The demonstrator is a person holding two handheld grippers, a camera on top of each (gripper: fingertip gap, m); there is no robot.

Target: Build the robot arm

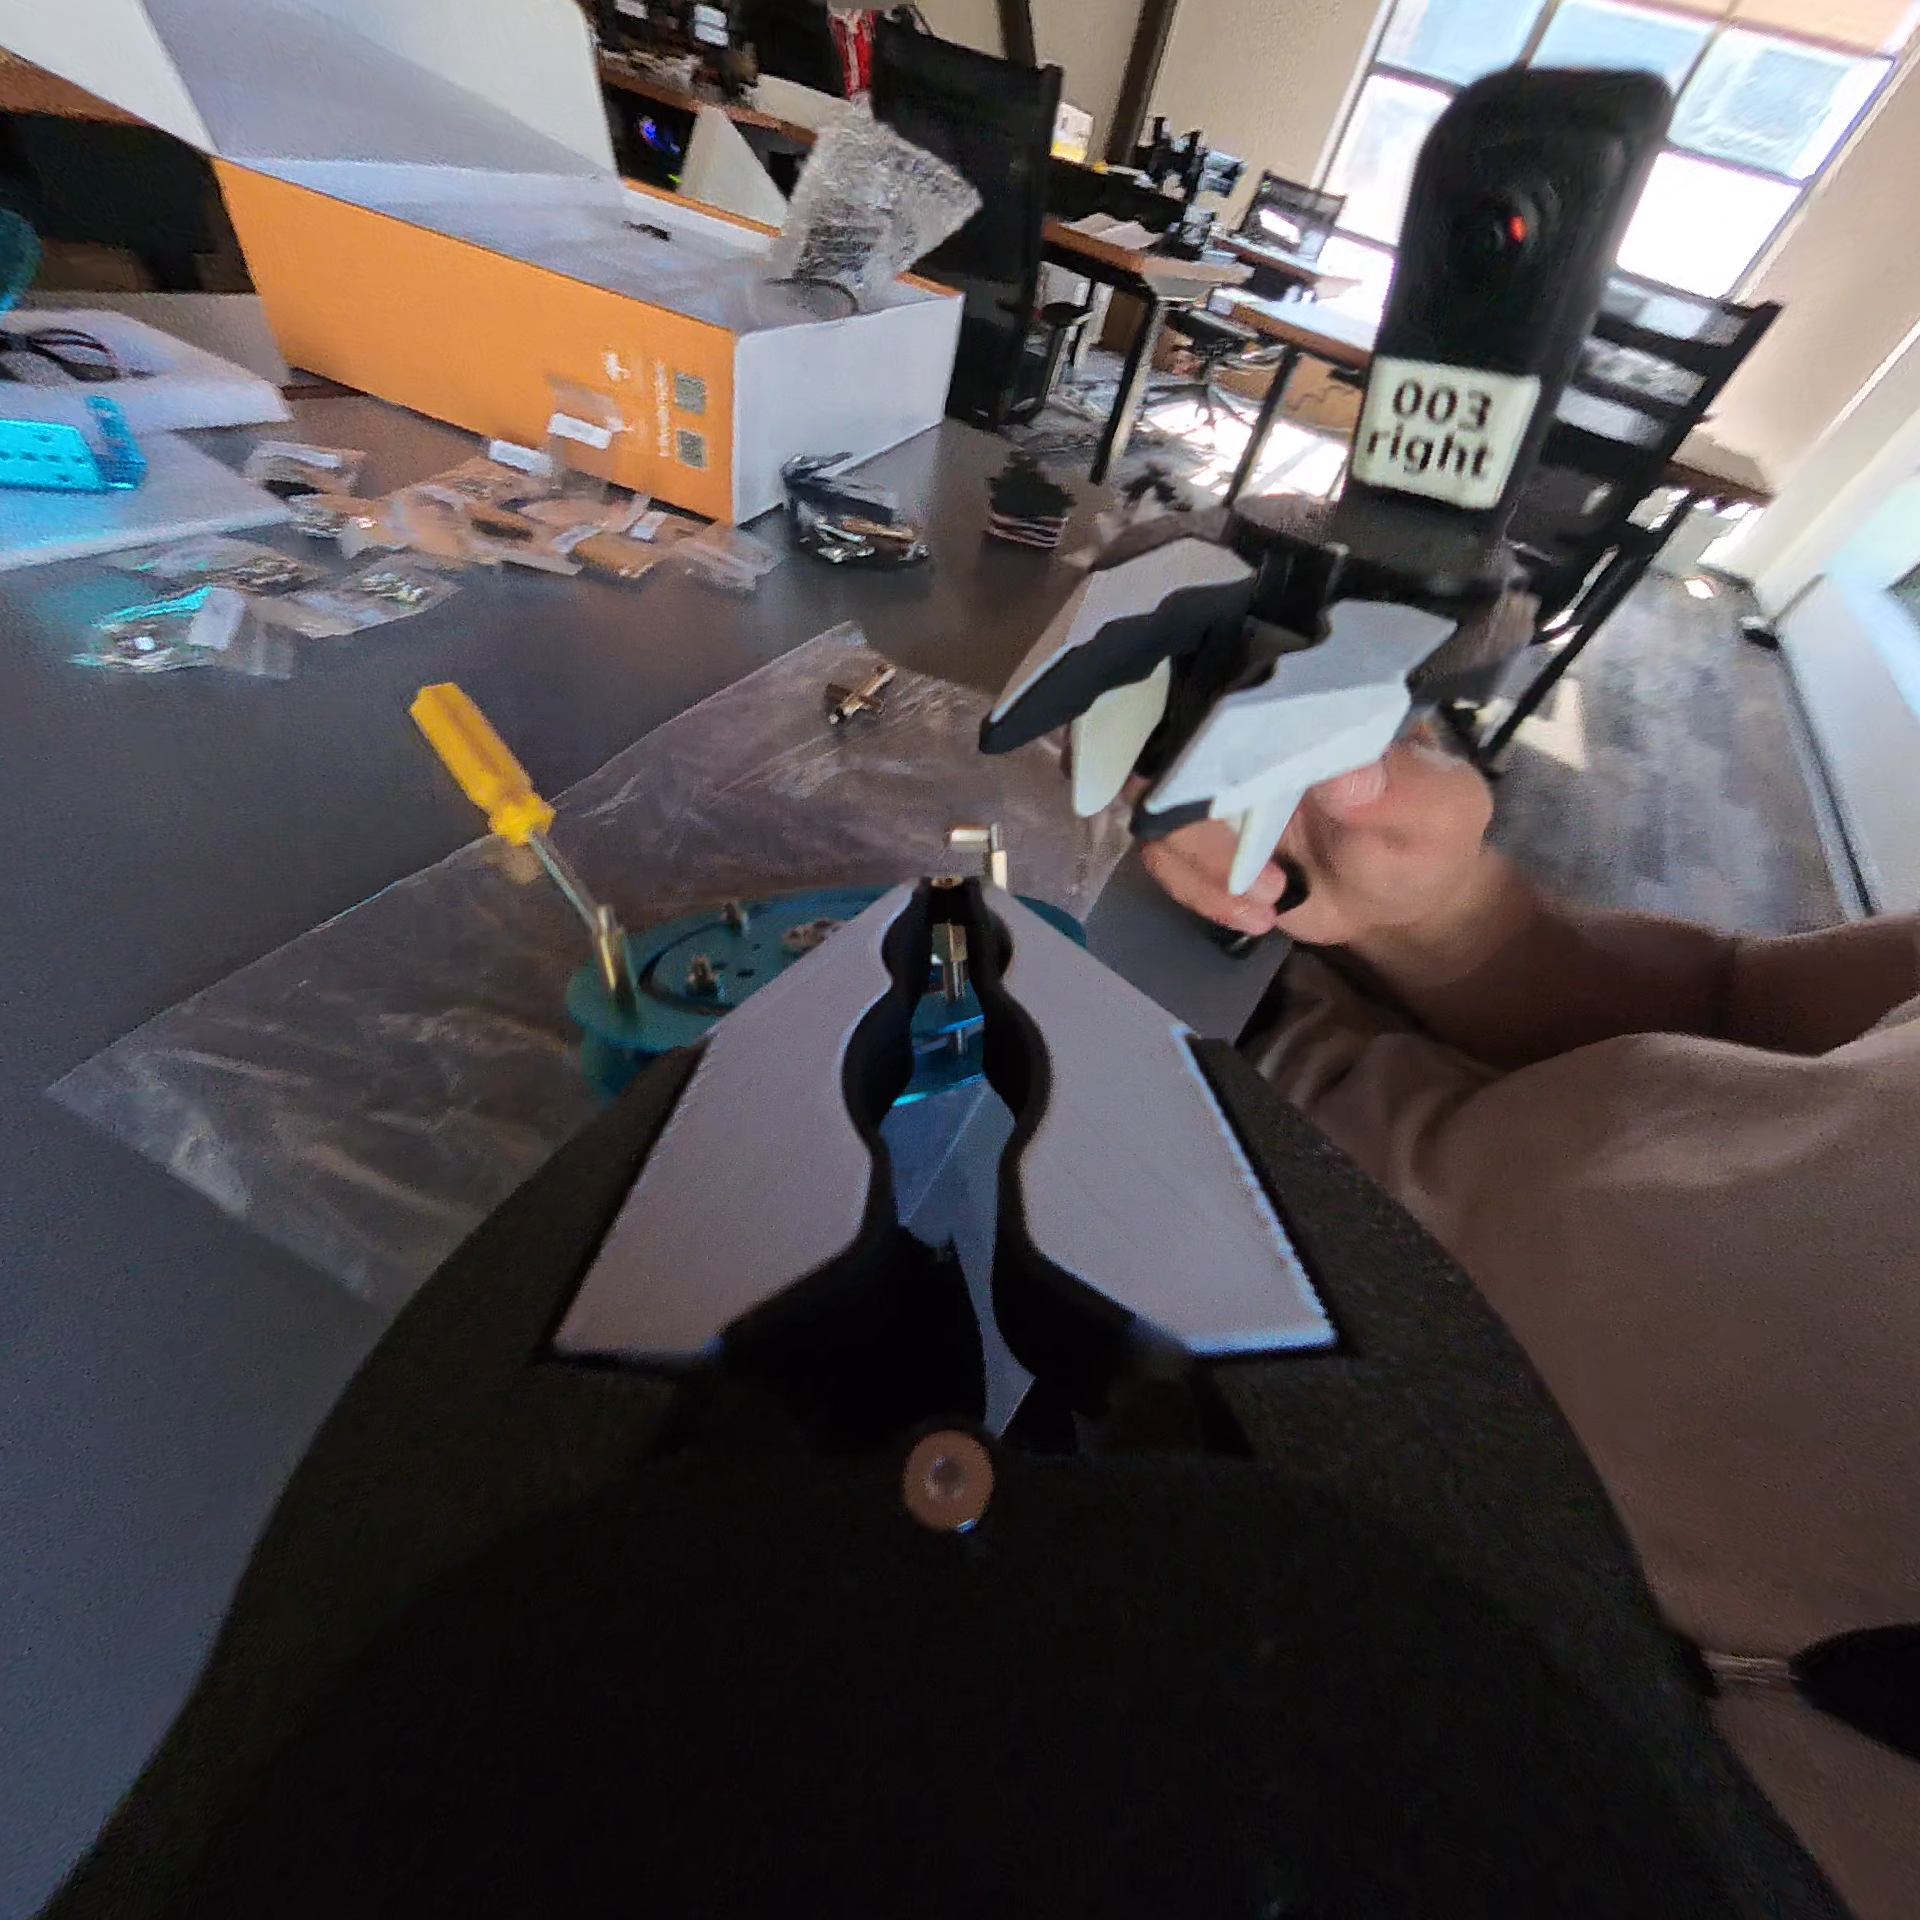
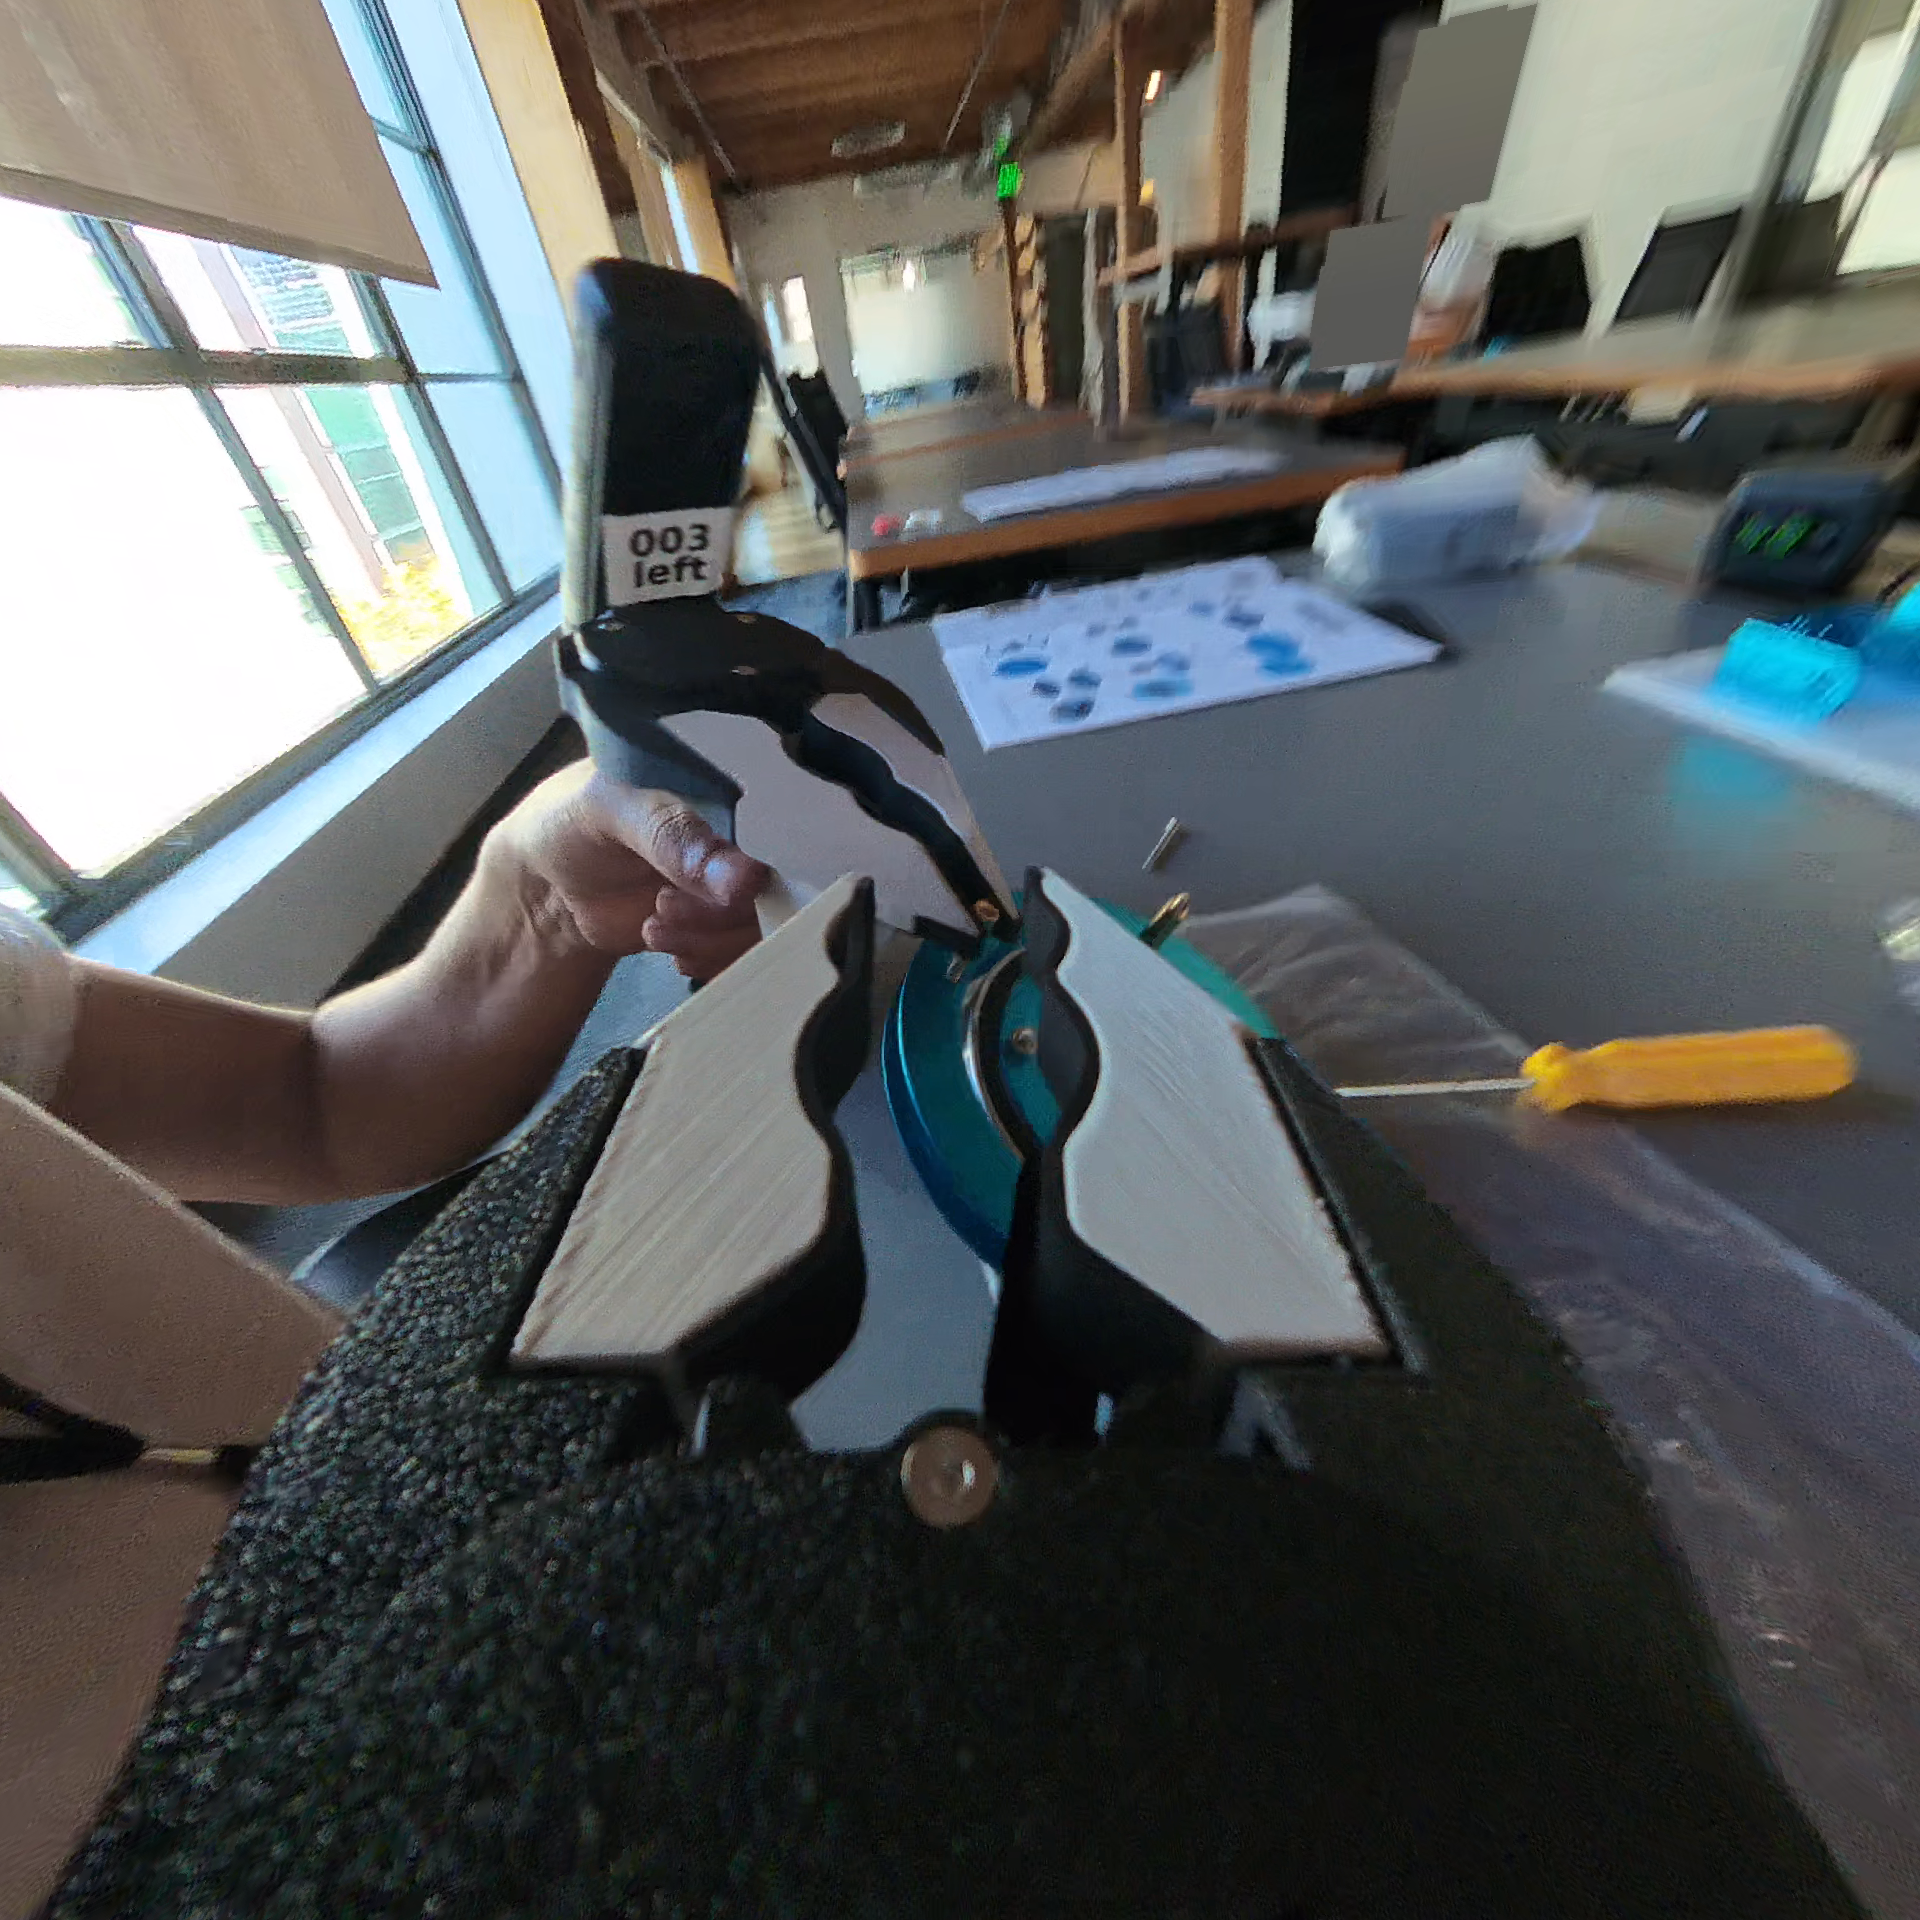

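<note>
My left gripper (image 1: 943, 891) is shut on a small brass standoff (image 1: 948, 943) and holds it upright over a teal round disc assembly (image 1: 717, 987). In the right wrist view the left gripper (image 2: 985, 912) pinches the standoff at the disc's near rim (image 2: 925, 1101). My right gripper (image 2: 951, 894) is open and empty, just above the disc, with the left gripper's tips between its fingers. It also shows in the left wrist view (image 1: 1132, 774), up and to the right. A yellow-handled screwdriver (image 1: 483, 764) leans by another standoff (image 1: 613, 951) on the disc.
The disc lies on a clear plastic sheet (image 1: 364, 1039) on a grey table. An orange and white box (image 1: 499, 322) and several bags of small parts (image 1: 416, 530) lie behind. A loose metal part (image 1: 860, 694), a printed sheet (image 2: 1174, 644) and blue parts (image 2: 1787, 675) lie farther off.
</note>
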